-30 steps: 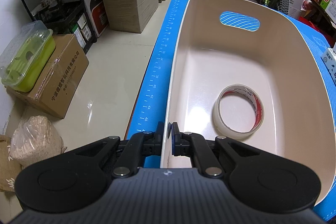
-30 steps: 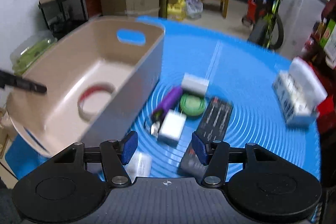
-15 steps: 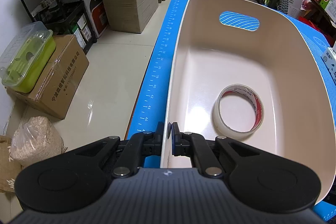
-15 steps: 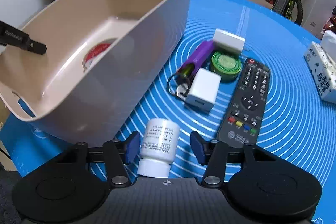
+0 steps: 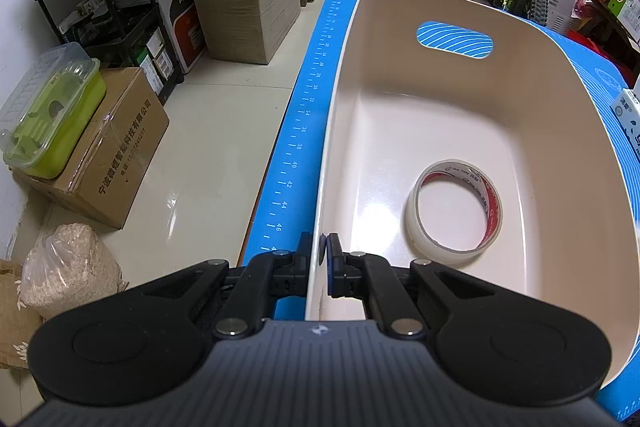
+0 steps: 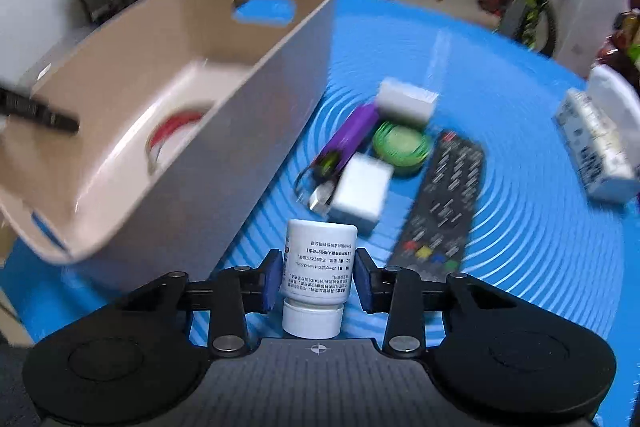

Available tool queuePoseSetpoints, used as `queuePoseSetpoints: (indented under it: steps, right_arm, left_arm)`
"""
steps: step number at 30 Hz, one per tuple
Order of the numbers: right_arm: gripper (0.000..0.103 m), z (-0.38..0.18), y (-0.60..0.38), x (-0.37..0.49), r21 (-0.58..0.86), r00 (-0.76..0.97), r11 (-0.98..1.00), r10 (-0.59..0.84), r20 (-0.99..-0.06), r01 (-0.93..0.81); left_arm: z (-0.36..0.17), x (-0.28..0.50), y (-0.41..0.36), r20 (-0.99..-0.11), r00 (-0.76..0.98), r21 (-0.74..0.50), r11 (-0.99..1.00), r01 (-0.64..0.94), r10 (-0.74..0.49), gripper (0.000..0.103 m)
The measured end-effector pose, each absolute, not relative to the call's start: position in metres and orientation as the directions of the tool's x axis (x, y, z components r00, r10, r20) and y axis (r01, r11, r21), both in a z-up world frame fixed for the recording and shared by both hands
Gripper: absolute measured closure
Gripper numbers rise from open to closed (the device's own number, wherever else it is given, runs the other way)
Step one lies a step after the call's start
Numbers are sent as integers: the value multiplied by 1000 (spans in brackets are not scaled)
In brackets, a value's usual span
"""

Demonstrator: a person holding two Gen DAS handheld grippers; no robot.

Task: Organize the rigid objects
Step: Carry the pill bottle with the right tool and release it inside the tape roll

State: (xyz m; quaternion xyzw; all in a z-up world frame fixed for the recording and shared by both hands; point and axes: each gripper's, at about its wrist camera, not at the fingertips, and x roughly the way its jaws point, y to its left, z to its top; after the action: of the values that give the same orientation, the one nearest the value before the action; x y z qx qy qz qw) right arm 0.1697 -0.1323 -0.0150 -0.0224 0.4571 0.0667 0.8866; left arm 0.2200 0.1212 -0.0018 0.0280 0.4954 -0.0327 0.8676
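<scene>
The right gripper has a white pill bottle between its fingers, the blue pads closed in against the bottle's sides, so it appears to be gripped, though the frame is blurred with motion. The bottle's long axis runs along the fingers: its cap points back toward the gripper body and its base points forward, away from the camera. The beige bin lies ahead and to the left of the bottle, its near wall just beside it, so the coming move is judged to be a carry leftward over that wall. The left gripper is pinched shut on the bin's rim at the near left corner, one finger outside and one inside, steadying it. Inside the bin a roll of tape lies flat on the floor, right of the left gripper. Right of the bin, on the blue mat, rest a remote control, a white charger, a purple object and a green disc.
</scene>
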Motion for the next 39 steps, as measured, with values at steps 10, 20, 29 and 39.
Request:
queuePoseSetpoints:
  steps: [10, 20, 29, 39]
  right_arm:
    - [58, 71, -129, 198, -7, 750, 993, 82, -657, -115]
    - [58, 82, -47, 253, -50, 729, 956, 185, -659, -288]
    - [58, 37, 2, 273, -101, 608, 916, 173, -775, -389]
    - [59, 0, 17, 285, -61, 463, 907, 154, -873, -417]
  left_arm:
    - [-2, 219, 120, -861, 508, 19, 996, 86, -27, 95]
    - [-2, 219, 120, -861, 507, 20, 996, 86, -26, 95]
    - [-2, 219, 120, -861, 508, 23, 996, 87, -25, 95]
    - [-2, 219, 120, -860, 509, 21, 996, 86, -26, 95]
